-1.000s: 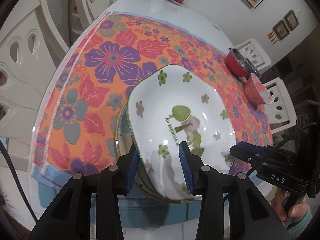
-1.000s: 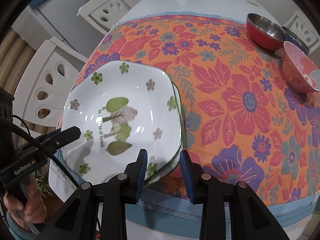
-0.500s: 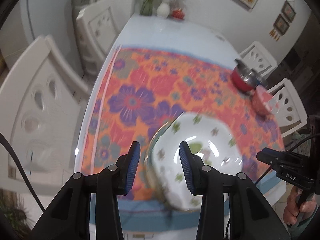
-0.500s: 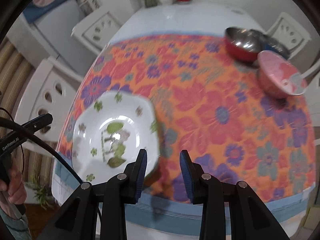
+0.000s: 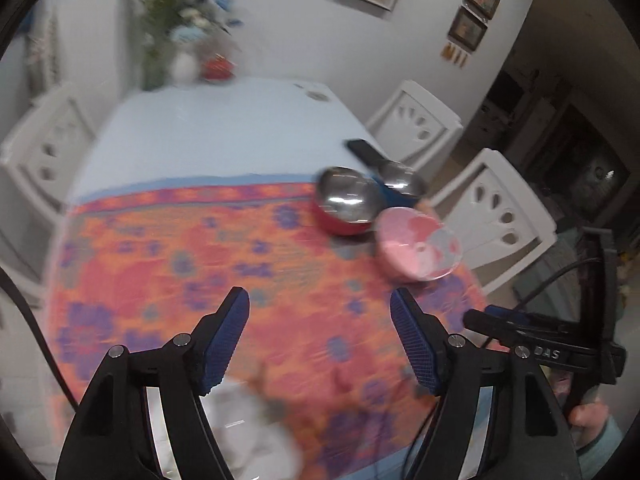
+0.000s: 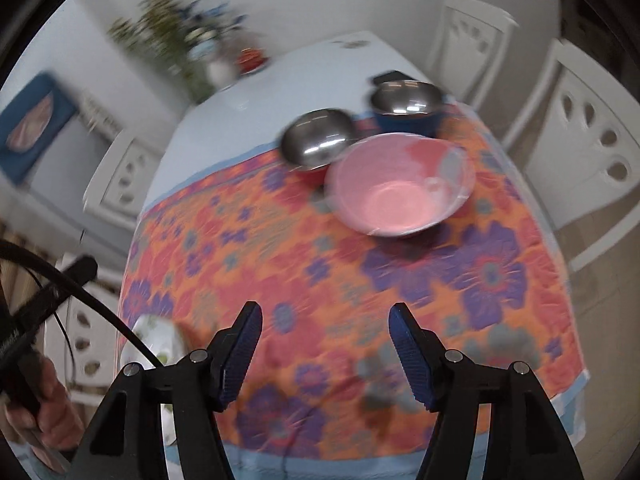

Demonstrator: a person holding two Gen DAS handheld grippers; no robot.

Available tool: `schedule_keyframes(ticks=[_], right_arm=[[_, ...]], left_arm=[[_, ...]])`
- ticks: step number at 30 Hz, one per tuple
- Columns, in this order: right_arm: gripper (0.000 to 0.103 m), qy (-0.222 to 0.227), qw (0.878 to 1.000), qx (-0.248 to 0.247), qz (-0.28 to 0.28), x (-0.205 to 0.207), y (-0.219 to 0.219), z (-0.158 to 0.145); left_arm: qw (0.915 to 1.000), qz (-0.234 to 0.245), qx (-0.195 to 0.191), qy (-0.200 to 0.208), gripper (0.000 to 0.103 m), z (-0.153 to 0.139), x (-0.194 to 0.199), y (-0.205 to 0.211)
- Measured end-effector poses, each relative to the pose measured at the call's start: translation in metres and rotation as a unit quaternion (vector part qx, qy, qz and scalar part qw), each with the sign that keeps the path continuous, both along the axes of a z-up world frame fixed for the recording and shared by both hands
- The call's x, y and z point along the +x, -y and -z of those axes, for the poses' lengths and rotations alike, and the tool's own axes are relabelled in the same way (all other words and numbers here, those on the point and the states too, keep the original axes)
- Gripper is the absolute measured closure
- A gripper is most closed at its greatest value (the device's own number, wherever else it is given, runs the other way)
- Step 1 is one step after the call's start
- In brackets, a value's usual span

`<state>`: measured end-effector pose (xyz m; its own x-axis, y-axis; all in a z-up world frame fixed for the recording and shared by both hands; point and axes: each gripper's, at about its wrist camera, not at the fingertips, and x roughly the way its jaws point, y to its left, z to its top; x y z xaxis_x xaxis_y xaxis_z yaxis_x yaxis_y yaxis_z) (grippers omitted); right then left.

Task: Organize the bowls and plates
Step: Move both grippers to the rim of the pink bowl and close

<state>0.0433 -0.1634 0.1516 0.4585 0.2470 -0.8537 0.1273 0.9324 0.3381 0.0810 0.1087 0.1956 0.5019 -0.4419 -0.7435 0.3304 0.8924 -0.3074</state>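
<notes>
My left gripper [image 5: 320, 304] hangs above the flowered cloth [image 5: 240, 264], jaws opening, nothing between them. My right gripper [image 6: 325, 317] is likewise opening and empty over the cloth [image 6: 420, 280]. The white flower-print plates [image 5: 244, 424] lie blurred at the near edge, below the left fingers; a sliver of the plates [image 6: 154, 340] shows at the lower left of the right wrist view. Ahead stand a pink bowl [image 6: 400, 184], a red steel-lined bowl [image 6: 316, 144] and a blue steel-lined bowl [image 6: 408, 106]. The left wrist view shows the pink bowl [image 5: 418, 244] and red bowl [image 5: 346, 200] at right.
White chairs [image 6: 580, 152] ring the table on both sides. A vase of flowers [image 5: 184, 64] and a small red dish [image 5: 218, 68] stand at the far end. A dark flat object [image 5: 366, 150] lies behind the bowls. A hand [image 6: 44, 408] holds the other gripper at lower left.
Both grippers have let go of the white plate, pulled back and up, and opened wider. The plate has dropped to the bottom of both views; the bowls now lie ahead.
</notes>
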Motion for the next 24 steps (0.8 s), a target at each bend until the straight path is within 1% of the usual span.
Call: schedule_keyframes(ticks=[2, 4, 6, 8, 12, 14, 17, 21, 23, 24], right_arm=[[0.039, -0.005, 1.0, 0.007, 0.025, 0.015, 0.038, 0.004], [0.039, -0.008, 0.999, 0.005, 0.036, 0.027, 0.063, 0.01], [0.039, -0.018, 0.999, 0.003, 0.039, 0.046, 0.088, 0.02], [0.039, -0.028, 0.999, 0.002, 0.037, 0.065, 0.104, 0.034], [0.039, -0.043, 0.999, 0.003, 0.02, 0.096, 0.118, 0.06], [0.039, -0.06, 0.998, 0.014, 0.008, 0.111, 0.12, 0.077], [0.039, -0.085, 0.996, 0.039, -0.003, 0.124, 0.124, 0.096], [0.04, -0.091, 0.995, 0.048, -0.008, 0.134, 0.126, 0.112], [0.043, -0.09, 0.995, 0.047, -0.016, 0.137, 0.125, 0.114], [0.047, -0.088, 0.995, 0.045, -0.02, 0.139, 0.124, 0.115]], left_arm=[[0.9995, 0.008, -0.021, -0.023, 0.032, 0.012, 0.017, 0.032], [0.9985, 0.011, -0.033, -0.041, 0.032, 0.029, 0.035, 0.06], [0.997, 0.005, -0.039, -0.066, 0.033, 0.051, 0.053, 0.083], [0.9953, 0.001, -0.039, -0.088, 0.035, 0.071, 0.067, 0.103], [0.9953, -0.017, -0.018, -0.094, 0.035, 0.099, 0.08, 0.131], [0.9943, -0.024, -0.01, -0.104, 0.036, 0.111, 0.086, 0.14], [0.9925, -0.029, -0.01, -0.118, 0.038, 0.125, 0.093, 0.148], [0.9911, -0.039, -0.005, -0.127, 0.041, 0.137, 0.099, 0.153], [0.9902, -0.041, -0.005, -0.134, 0.044, 0.142, 0.102, 0.155], [0.9899, -0.041, -0.006, -0.136, 0.045, 0.144, 0.103, 0.156]])
